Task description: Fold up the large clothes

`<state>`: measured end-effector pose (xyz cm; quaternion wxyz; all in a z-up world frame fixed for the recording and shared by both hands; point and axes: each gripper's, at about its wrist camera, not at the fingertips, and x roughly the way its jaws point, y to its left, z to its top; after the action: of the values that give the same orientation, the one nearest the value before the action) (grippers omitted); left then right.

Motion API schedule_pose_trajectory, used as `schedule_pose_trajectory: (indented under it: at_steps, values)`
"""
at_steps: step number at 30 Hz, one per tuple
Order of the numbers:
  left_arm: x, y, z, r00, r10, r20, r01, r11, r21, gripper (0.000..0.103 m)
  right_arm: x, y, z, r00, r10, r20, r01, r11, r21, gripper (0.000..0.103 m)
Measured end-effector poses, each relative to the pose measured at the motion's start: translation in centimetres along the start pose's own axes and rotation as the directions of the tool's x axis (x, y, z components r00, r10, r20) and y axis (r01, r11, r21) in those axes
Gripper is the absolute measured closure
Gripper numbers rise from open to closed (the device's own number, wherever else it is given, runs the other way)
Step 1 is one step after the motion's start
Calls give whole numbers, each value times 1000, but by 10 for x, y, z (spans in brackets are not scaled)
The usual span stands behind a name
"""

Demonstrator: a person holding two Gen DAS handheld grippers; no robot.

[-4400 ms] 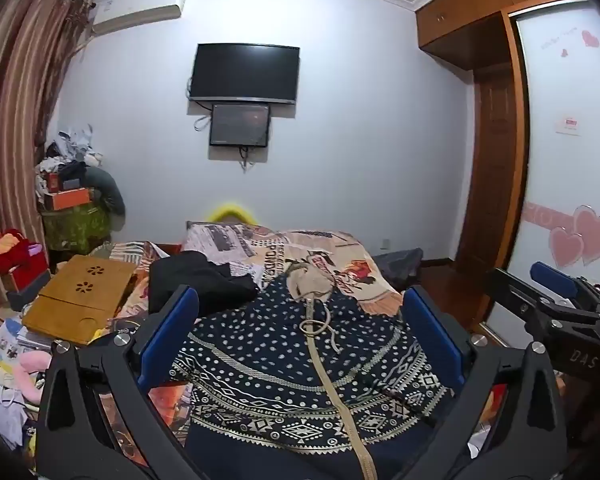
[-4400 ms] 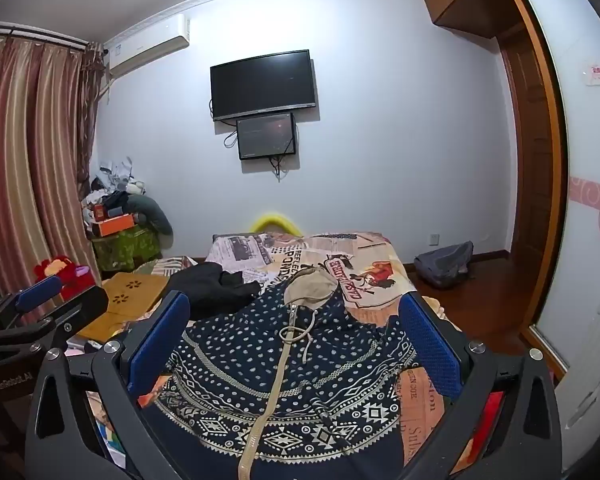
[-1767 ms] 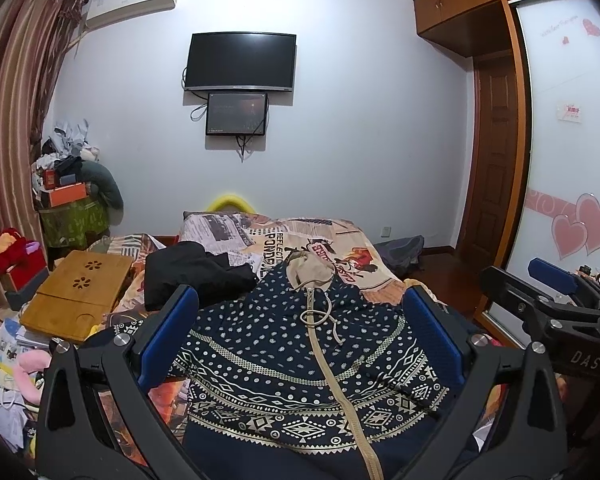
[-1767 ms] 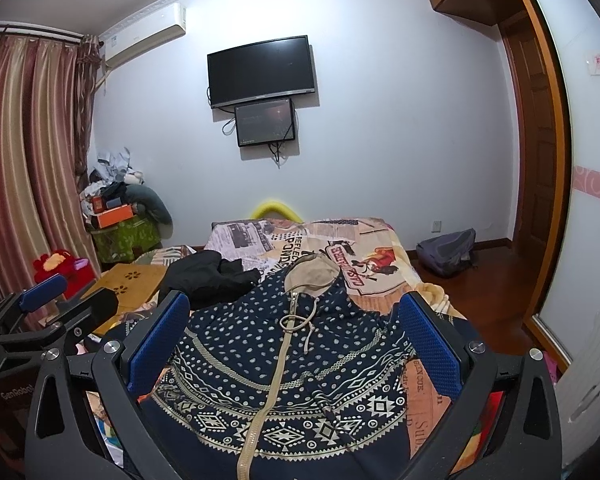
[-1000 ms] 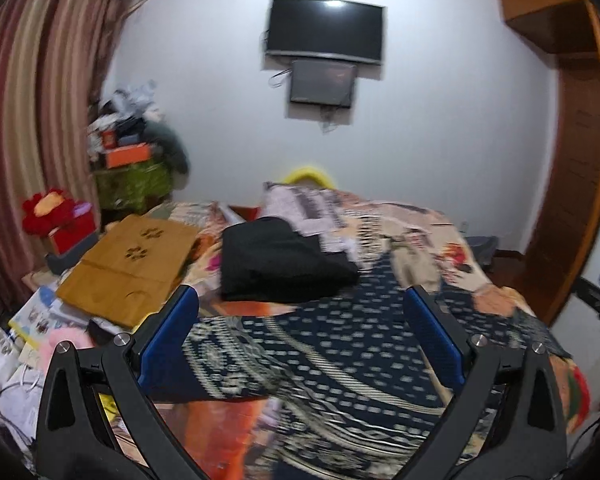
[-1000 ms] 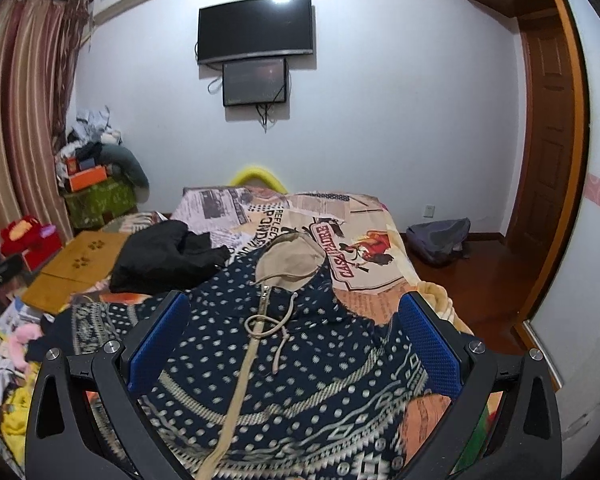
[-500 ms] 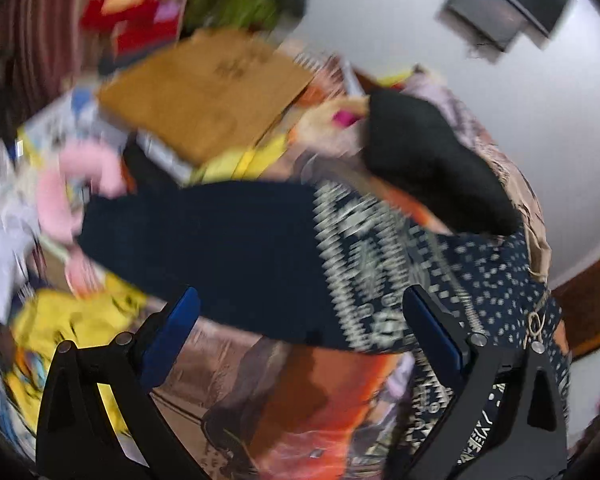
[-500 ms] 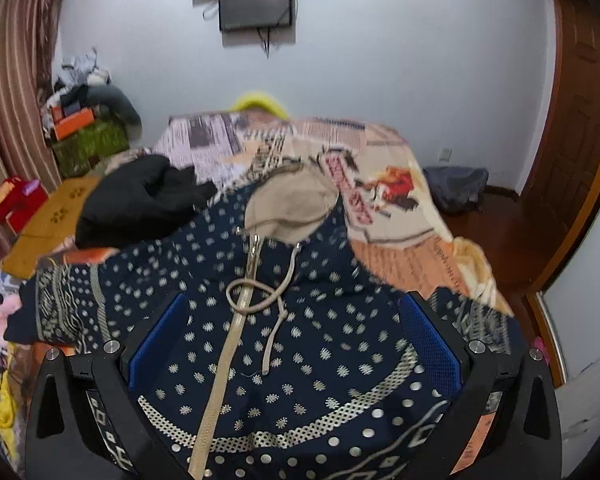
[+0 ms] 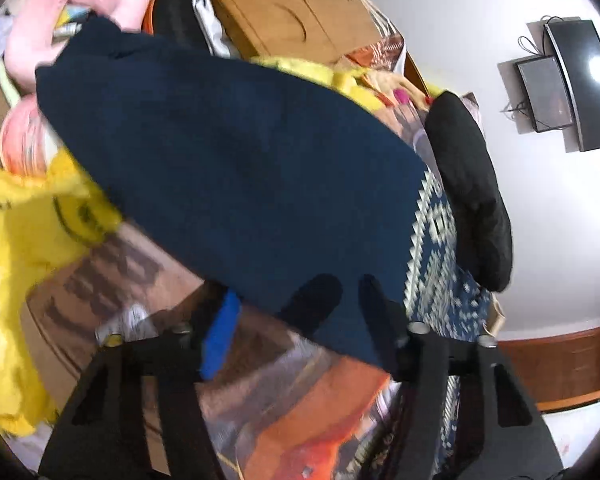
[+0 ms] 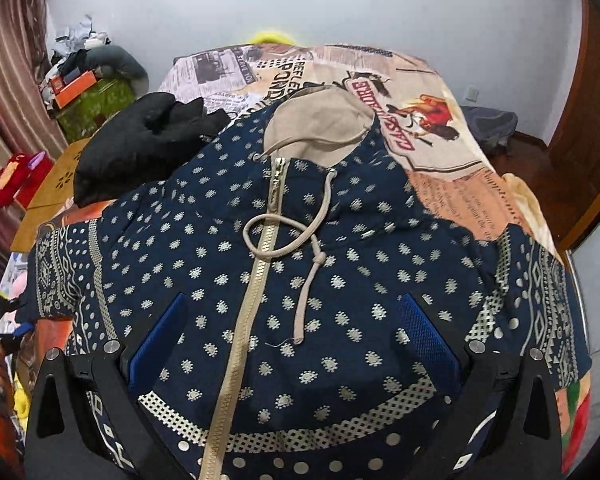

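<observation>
Left tool [image 9: 296,316]: jaws closing, with the plain navy sleeve [image 9: 228,160] of the hooded jacket [image 10: 340,280] between them; the blue pad [image 9: 220,336] lies under the cloth, the other finger over it, though whether the pads already press cannot be told (frame blurred).

Right tool [image 10: 292,340]: jaws spread wide, released, poised over the jacket's chest; nothing is gripped.

The jacket lies face up on the bed [image 10: 440,152], zipper [image 10: 256,280] closed, drawstring [image 10: 308,264] looped across it, beige hood [image 10: 320,124] pointing toward the far wall.

A black garment [image 10: 140,140] lies on the bed just beside the jacket's shoulder.

Beyond the sleeve: yellow fabric [image 9: 16,248], a pink plush item [image 9: 80,4] and a wooden board [image 9: 284,4].
</observation>
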<state>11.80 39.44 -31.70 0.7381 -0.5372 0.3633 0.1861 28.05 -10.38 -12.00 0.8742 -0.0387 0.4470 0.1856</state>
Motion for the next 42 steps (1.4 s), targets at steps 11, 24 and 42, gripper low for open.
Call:
schedule_pose_trajectory:
  at_steps: [11, 24, 42]
  values:
    - [-40, -116, -2, 905, 240, 350, -362, 868, 340, 101, -31, -7, 16, 997, -17, 72, 18, 1000, -11, 0]
    - [-78, -329, -83, 929, -149, 338, -130, 723, 678, 101, -68, -30, 13, 985, -39, 169, 49, 997, -57, 0]
    - [94, -363, -304, 960, 210, -183, 110, 319, 941, 101, -66, -69, -21, 991, -59, 121, 69, 994, -84, 0]
